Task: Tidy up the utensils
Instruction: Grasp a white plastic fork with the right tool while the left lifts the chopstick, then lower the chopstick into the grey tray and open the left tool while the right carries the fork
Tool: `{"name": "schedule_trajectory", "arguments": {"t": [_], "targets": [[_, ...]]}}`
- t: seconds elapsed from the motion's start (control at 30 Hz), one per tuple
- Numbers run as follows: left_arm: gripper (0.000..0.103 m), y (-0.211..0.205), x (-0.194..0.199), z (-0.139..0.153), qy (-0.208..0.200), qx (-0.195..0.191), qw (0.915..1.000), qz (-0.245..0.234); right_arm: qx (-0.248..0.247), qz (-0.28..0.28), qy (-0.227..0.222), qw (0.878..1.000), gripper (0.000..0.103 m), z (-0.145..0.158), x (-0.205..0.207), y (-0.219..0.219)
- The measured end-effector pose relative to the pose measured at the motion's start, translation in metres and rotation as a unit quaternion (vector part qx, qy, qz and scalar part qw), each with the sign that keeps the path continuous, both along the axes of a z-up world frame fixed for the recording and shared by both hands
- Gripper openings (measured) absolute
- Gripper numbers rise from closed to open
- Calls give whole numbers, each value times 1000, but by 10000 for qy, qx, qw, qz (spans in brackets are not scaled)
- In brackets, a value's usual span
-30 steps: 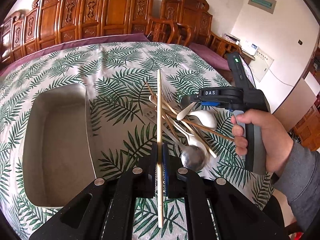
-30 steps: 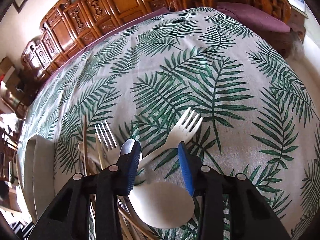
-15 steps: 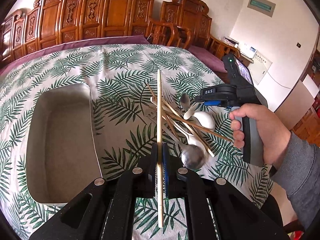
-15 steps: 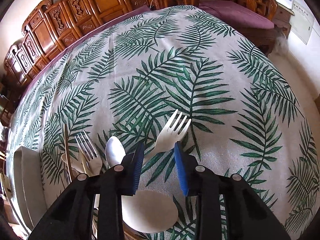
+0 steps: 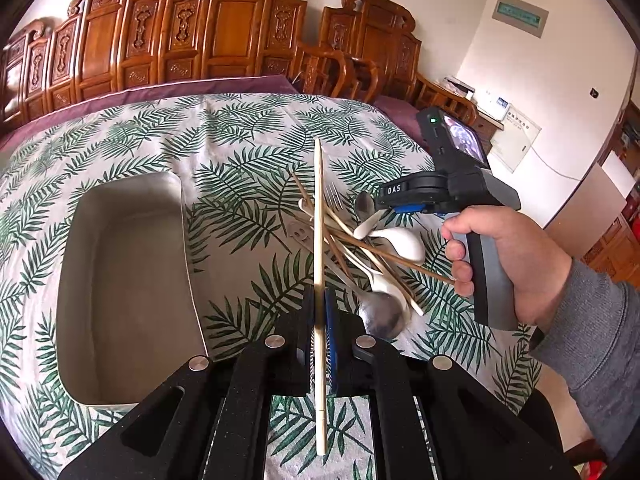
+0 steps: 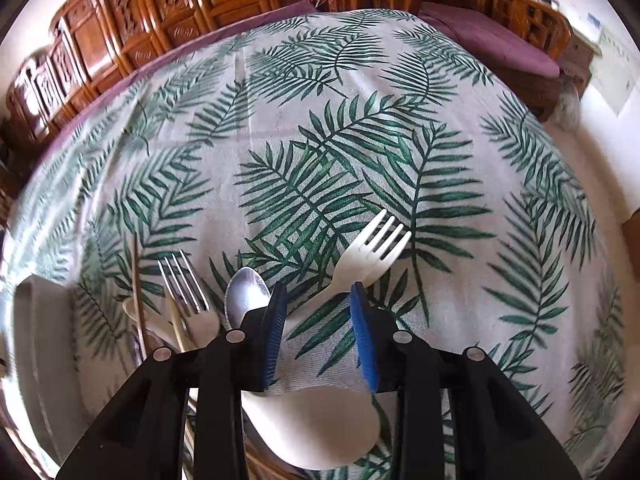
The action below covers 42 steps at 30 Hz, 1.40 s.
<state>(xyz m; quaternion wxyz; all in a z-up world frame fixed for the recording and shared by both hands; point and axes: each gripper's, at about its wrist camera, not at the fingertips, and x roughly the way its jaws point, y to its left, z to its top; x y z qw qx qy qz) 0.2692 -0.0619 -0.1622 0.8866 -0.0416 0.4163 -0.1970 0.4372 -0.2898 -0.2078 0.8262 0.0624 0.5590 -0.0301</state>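
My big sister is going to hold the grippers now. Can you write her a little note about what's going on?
Left gripper: shut on one pale chopstick, held up above the table.
Right gripper: open, empty, low over the pile with the white plastic fork handle between its fingers.
Tray: on the left of the palm-leaf cloth, nothing visible in it.
Pile: chopsticks, white spoons, metal spoon, metal fork, all still tangled beside the tray.
Done: one chopstick picked out.
Left: put it in the tray, then probably the white fork, then everything else.
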Motion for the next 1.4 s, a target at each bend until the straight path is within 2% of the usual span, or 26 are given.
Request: {"name": "schedule_trajectory", "arguments": {"t": [0.1,0.27,0.43,0.63,0.9,1.17,1.4], "targets": [[4,2,-1,1,-10,-14,10000,8,-290,169,66,9994,33,-1,0,6],[4,6,-2,3,-41,-39,10000,38,-306,172,101,9993,8,1,-5,5],[4,13,-4,5,-69,-59,9999,100,-206,342,26,9992,7,8,-16,10],[4,28,-3,14,-171,-66,9995,238,-97,544,-302,9980,7,37,-29,13],[4,68,12,28,-299,26,9975,642,-87,1154,-700,9908,7,75,-45,47],[4,107,23,12,-77,171,9947,1015,245,1670,-901,9815,8,90,-64,95],[4,116,36,-4,106,258,9933,1122,469,1972,-1002,9741,8,100,-78,130]]}}
